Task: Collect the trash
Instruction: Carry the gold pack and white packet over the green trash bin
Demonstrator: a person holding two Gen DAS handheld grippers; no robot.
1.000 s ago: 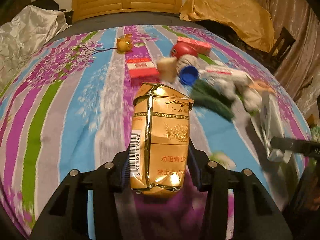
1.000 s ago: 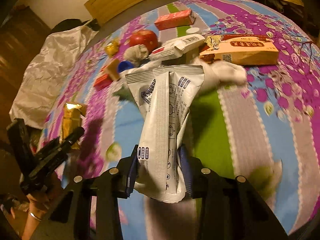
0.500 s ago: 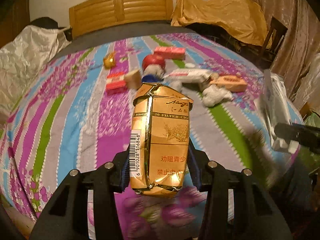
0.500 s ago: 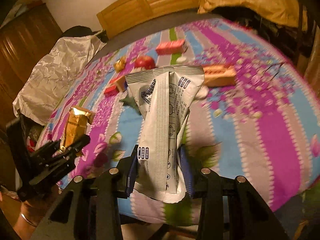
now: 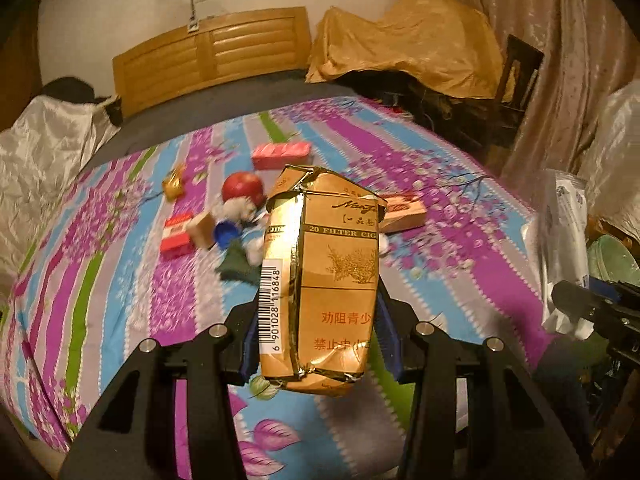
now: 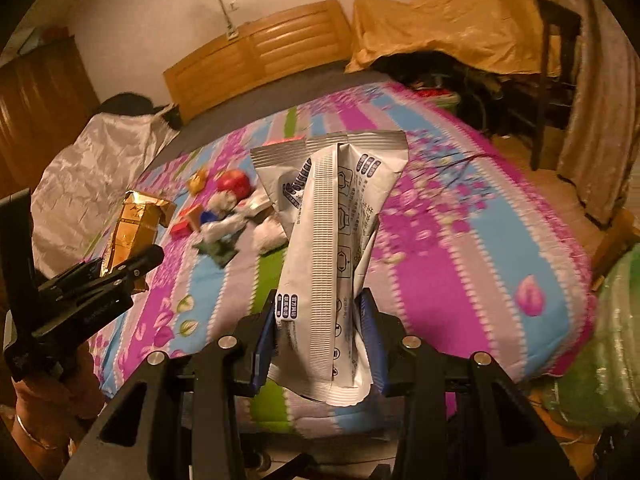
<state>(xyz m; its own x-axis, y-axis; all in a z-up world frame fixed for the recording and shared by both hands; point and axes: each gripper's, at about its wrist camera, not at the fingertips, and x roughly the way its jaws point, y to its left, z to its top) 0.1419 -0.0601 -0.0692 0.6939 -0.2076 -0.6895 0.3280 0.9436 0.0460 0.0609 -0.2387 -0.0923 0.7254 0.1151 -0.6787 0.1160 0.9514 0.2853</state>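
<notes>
**A:** What is my left gripper point(image 5: 316, 344) doing?

**B:** I have it squeezed on a gold pack point(image 5: 320, 280). The pack stands up between the blue pads. I can read a bar code down its left side. It is up in the air, above the near end of the bed point(image 5: 460, 280).

**A:** And my right gripper point(image 6: 320, 344)?

**B:** It pinches a white wrapper point(image 6: 328, 248). The wrapper sticks up tall and its top flares wide. It is also off the bed, over the near edge.

**A:** Can each camera see the other side?

**B:** Yes. From the left one, the white wrapper shows at the far right. From the right one, the gold pack shows at the left, with my hand point(image 6: 52, 396) under that gripper.

**A:** What is on the bed?

**B:** A small heap in the middle. There is an apple point(image 5: 243, 189), a pink box point(image 5: 282, 155), a red box point(image 5: 176, 236), a blue cap point(image 5: 226, 235), a tan box point(image 5: 402, 212) and some white crumpled bits. A green bag point(image 6: 608, 340) sits by the bed on the right.
</notes>
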